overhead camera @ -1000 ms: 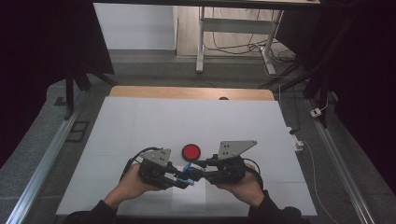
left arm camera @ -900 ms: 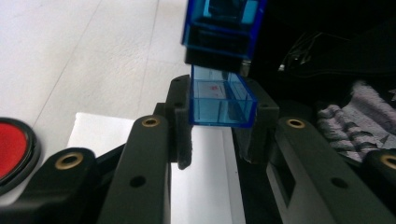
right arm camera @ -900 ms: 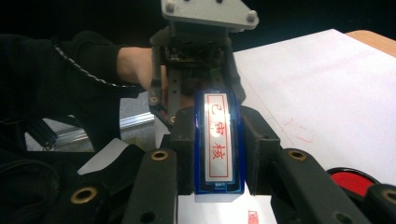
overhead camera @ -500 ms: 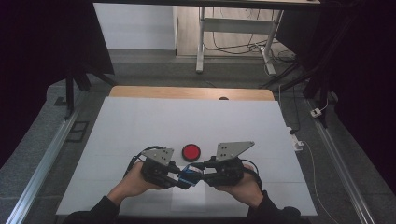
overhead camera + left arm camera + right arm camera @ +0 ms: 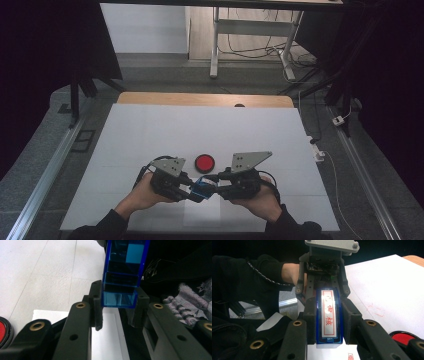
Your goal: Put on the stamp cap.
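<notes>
Compared with a second ago little has shifted: left hand-held gripper (image 5: 189, 190) and right hand-held gripper (image 5: 212, 185) both remain clamped on the blue stamp (image 5: 202, 188) near the worktop's (image 5: 150, 130) front edge, suggesting the transfer is unfinished.

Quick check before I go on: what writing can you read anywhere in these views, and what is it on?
"已审核": red characters in a red frame, on the white face of the blue stamp held between both grippers; the top character is partly washed out by glare.
Faint red marks on the white sheet: too blurred to read.
Small red print on the paper at the bottom edge: too small to read.
</notes>
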Tool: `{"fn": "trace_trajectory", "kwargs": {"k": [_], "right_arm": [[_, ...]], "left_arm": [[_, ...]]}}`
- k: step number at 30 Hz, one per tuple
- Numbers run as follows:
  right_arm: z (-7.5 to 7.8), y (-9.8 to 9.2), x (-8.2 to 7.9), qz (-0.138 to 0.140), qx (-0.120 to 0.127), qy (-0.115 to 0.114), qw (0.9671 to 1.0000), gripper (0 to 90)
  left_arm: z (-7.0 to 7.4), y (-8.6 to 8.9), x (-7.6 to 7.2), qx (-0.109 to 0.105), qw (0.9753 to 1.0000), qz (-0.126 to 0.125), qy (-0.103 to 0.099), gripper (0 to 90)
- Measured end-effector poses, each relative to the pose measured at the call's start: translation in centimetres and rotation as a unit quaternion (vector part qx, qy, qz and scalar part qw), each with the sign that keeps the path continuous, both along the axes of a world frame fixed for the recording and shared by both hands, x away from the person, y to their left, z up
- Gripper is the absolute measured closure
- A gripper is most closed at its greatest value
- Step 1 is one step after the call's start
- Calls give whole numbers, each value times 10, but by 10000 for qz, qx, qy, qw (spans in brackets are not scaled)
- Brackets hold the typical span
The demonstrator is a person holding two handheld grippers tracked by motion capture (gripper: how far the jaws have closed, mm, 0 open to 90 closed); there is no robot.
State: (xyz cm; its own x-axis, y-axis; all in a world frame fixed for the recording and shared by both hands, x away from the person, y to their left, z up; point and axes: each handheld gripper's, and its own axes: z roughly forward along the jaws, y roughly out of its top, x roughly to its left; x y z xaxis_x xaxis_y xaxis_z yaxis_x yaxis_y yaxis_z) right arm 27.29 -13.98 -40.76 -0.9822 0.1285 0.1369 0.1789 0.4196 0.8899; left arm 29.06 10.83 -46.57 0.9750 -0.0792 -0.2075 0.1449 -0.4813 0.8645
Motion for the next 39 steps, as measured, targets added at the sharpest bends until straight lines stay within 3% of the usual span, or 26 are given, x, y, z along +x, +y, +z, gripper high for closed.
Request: {"fn": "trace_trajectory", "kwargs": {"k": [19, 32, 39], "right_arm": [[-1, 0, 1, 62, 160, 122, 9998, 697], [-2, 1, 1, 73, 90, 102, 9999, 697], [-1, 1, 1, 70, 95, 82, 9999, 697]], "left_arm": [[2, 2, -2, -261, 9995, -63, -191, 685], [1, 1, -3, -182, 9994, -49, -301, 676], [1, 0, -4, -101, 9992, 62, -373, 573]]}}
